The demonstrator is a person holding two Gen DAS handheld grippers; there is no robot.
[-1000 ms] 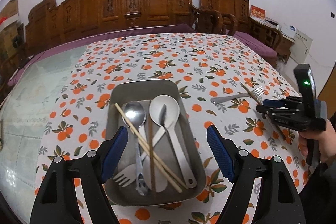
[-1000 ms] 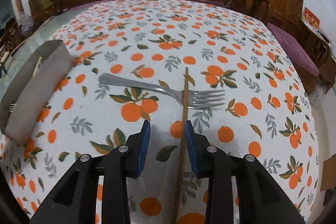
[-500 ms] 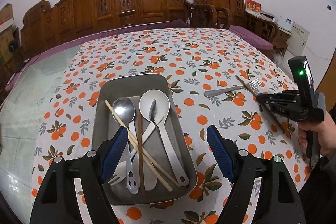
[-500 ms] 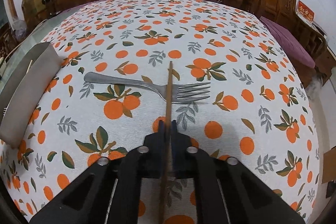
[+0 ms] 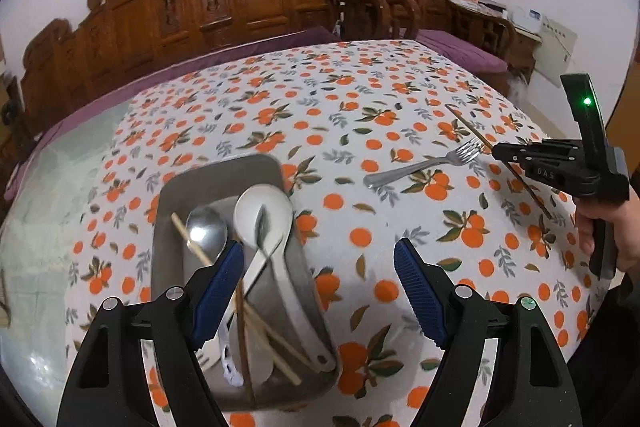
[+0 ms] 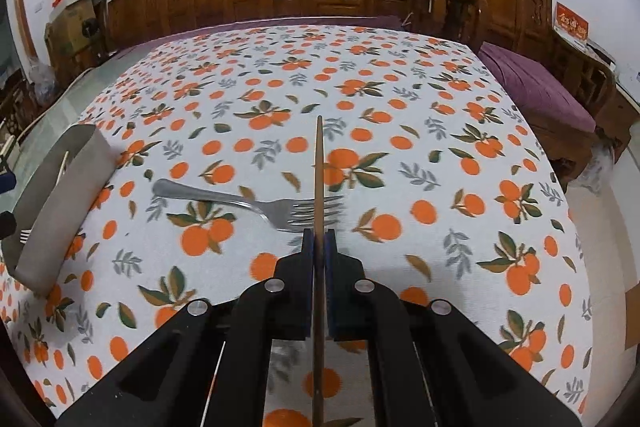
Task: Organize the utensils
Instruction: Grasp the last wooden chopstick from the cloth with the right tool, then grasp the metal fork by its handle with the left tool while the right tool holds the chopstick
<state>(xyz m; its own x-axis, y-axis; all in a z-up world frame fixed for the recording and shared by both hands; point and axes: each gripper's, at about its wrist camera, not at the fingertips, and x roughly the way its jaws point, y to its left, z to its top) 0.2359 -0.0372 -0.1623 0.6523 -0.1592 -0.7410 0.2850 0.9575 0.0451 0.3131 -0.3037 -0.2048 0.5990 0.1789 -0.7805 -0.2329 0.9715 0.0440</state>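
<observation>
Right gripper (image 6: 319,247): clamped on a brown chopstick (image 6: 319,163) running up the centre of the frame, its far part crossing the tines of the fork (image 6: 256,203).
Left gripper (image 5: 318,291): jaws spread wide, holding nothing, low in the frame.
Tray (image 5: 176,187): lower left of the left view (spoons and chopsticks inside).
Worktop (image 6: 400,99): covered by an orange-print cloth.

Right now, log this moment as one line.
right gripper: shut on chopstick | left gripper: open over tray | fork: on cloth, outside tray
</observation>
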